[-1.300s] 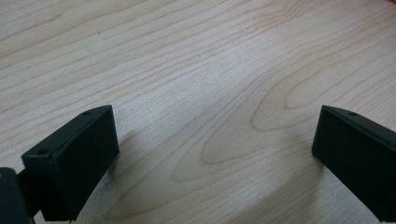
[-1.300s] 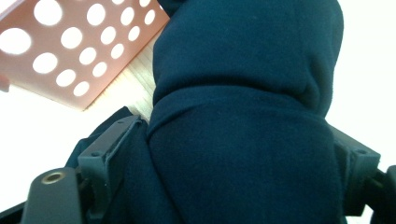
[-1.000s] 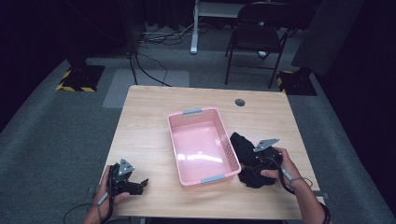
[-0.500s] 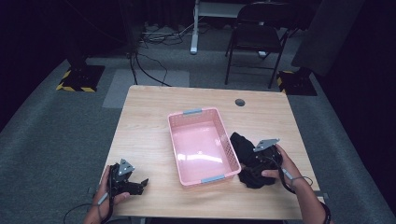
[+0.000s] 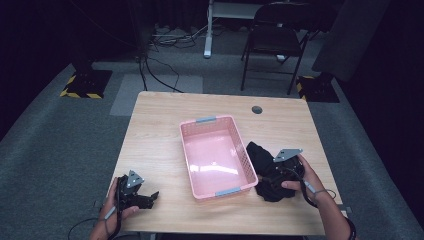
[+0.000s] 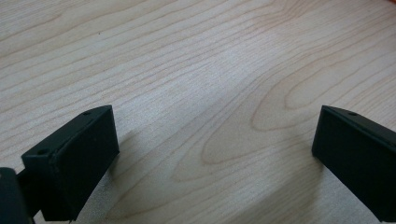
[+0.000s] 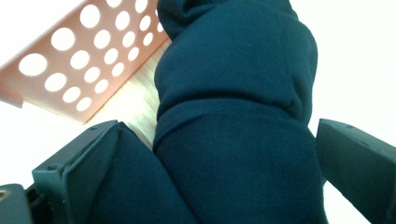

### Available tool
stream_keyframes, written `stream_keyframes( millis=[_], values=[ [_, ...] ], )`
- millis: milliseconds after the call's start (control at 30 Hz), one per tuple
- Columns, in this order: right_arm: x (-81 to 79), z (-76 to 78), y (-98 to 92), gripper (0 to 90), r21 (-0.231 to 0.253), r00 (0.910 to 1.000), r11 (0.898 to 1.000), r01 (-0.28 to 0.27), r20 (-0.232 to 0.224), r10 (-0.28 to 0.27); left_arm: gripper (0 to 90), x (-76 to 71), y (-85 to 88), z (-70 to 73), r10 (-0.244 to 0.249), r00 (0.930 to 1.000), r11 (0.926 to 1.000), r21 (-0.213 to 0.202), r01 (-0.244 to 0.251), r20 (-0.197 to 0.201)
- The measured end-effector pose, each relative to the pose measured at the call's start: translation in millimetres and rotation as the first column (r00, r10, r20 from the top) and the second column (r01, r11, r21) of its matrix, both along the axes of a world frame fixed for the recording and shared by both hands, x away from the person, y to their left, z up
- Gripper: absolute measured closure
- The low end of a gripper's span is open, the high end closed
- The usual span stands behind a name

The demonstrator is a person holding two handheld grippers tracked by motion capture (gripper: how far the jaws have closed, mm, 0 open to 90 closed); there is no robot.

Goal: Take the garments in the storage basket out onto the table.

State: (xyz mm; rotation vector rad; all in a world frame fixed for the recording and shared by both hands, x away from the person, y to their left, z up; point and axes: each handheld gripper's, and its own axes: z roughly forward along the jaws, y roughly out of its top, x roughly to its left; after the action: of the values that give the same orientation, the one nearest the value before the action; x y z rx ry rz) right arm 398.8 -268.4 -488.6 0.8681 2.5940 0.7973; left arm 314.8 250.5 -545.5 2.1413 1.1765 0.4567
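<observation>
A pink perforated basket (image 5: 207, 120) stands empty mid-table. Right beside it lies a crumpled dark cloth (image 5: 257, 152). My right gripper (image 5: 269, 179) rests low on that cloth near the table's right front. In the right gripper view the cloth (image 7: 233, 116) bulges between its jaws, which have just been opening and now stand wide, with the basket wall (image 7: 70, 60) beyond. My left gripper (image 5: 151, 198) sits at the left front corner. Its jaws (image 6: 215, 158) are spread wide over bare wood with nothing between them.
The wooden table (image 5: 160, 135) has a small round cable hole (image 5: 257, 109) at the back right. A folding chair (image 5: 275, 35) and floor cables stand beyond the far edge. Both hands are close to the front edge.
</observation>
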Motion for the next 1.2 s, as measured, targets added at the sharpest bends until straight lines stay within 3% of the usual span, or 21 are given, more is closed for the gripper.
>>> stream_keyframes(
  millis=[433, 1200],
  values=[
    [-4.0, 9.9, 4.1, 2.5, -0.018, 0.9993, 1.000, -0.021, 0.032, 0.021, 0.0, 0.0, 0.0, 0.0, 0.000, 1.0000, 1.0000, 0.000, 0.000, 0.000],
    [-13.5, 25.1, 0.9, 4.2, -0.025, 0.9954, 1.000, -0.006, 0.096, 0.008, 0.0, 0.0, 0.0, 0.0, 0.000, 1.0000, 1.0000, 0.000, 0.000, 0.000]
  ],
)
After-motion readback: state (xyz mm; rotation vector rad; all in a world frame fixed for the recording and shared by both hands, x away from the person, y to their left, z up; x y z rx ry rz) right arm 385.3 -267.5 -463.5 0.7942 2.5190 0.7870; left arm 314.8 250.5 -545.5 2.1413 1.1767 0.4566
